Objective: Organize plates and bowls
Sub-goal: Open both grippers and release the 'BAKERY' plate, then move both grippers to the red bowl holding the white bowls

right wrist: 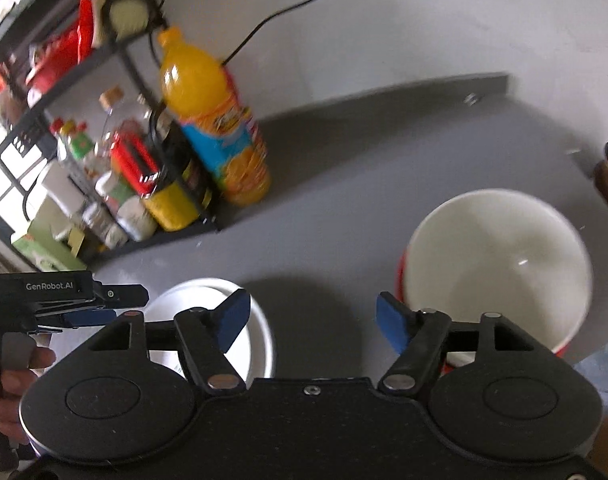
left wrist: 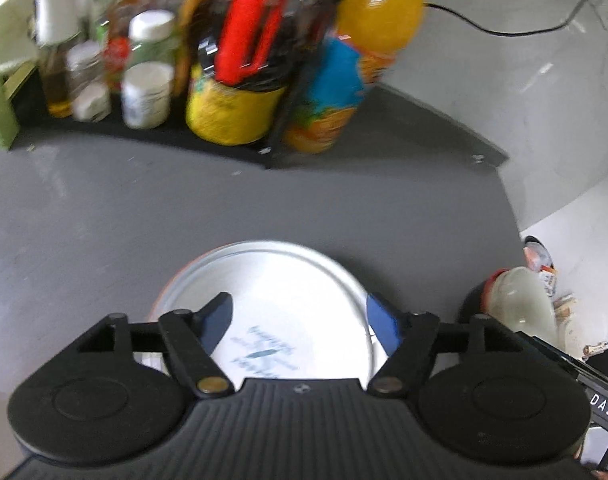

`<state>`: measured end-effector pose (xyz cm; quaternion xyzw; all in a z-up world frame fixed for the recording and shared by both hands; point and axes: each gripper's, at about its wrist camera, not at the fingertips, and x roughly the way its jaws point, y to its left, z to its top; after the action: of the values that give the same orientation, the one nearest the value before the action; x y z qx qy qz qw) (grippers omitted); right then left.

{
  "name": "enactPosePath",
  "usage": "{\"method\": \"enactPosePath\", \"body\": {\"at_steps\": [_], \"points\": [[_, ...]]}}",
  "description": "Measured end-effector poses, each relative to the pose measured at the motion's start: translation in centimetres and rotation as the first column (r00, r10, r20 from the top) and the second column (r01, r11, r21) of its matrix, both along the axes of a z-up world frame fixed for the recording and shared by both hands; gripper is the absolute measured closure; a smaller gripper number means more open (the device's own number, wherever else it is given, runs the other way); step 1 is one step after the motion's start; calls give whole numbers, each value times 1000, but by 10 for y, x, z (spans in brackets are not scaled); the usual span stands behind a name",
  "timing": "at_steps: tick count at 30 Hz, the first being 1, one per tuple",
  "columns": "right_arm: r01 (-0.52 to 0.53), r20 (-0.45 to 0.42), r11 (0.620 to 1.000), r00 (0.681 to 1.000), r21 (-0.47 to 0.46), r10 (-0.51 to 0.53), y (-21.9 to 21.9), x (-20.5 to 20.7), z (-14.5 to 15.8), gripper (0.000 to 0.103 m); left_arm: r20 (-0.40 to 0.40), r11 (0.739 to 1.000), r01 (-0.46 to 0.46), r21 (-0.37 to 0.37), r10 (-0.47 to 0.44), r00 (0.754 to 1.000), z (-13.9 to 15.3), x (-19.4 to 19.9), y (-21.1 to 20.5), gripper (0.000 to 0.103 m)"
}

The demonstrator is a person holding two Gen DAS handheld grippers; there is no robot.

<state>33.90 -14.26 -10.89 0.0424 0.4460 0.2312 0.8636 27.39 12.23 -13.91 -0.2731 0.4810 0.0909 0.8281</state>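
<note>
Both tools are poised above the grey counter [right wrist: 344, 184], each over its own piece of crockery, which looks like the setup for gathering the two into one stack. The left gripper [left wrist: 299, 316] has its blue-padded fingers spread wide and empty, hanging over the white plate [left wrist: 287, 280]; the plate lies flat on the counter directly under and between the fingers, its rim running beyond both tips, so the spread seems chosen to take an edge rather than the whole dish. The right gripper [right wrist: 312, 320] is likewise wide apart and holding nothing. Its right finger sits just beside the near rim of the red-and-white bowl [right wrist: 500, 260], which stands upright on the counter to the right, while the plate shows low behind its left finger. Motion blur makes it hard to tell whether any finger touches crockery. The orange juice bottle [right wrist: 211, 120] and condiment rack [right wrist: 115, 152] stand well apart at the back.
</note>
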Motion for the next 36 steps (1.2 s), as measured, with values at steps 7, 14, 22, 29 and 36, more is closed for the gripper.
{"method": "enactPosePath", "body": {"at_steps": [7,14,22,29,36], "points": [[41,38,999,998,13,-42,-32,8,20,10,38,998,41,-42,-39,998,21,19,-34,21],[75,32,997,997,4,-75,-66,20,23,7,52,997,70,-37,-68,996,32,39,-74,20],[110,17,994,994,-11,-110,-104,43,17,7,27,991,131,-28,-130,991,22,67,-125,20],[105,-39,994,994,-43,-107,-133,69,-3,19,-20,986,167,-24,-167,986,3,89,-161,20],[84,-151,996,985,-28,-87,-152,98,-34,31,-89,989,146,-25,-147,985,-18,108,-181,23]]}}
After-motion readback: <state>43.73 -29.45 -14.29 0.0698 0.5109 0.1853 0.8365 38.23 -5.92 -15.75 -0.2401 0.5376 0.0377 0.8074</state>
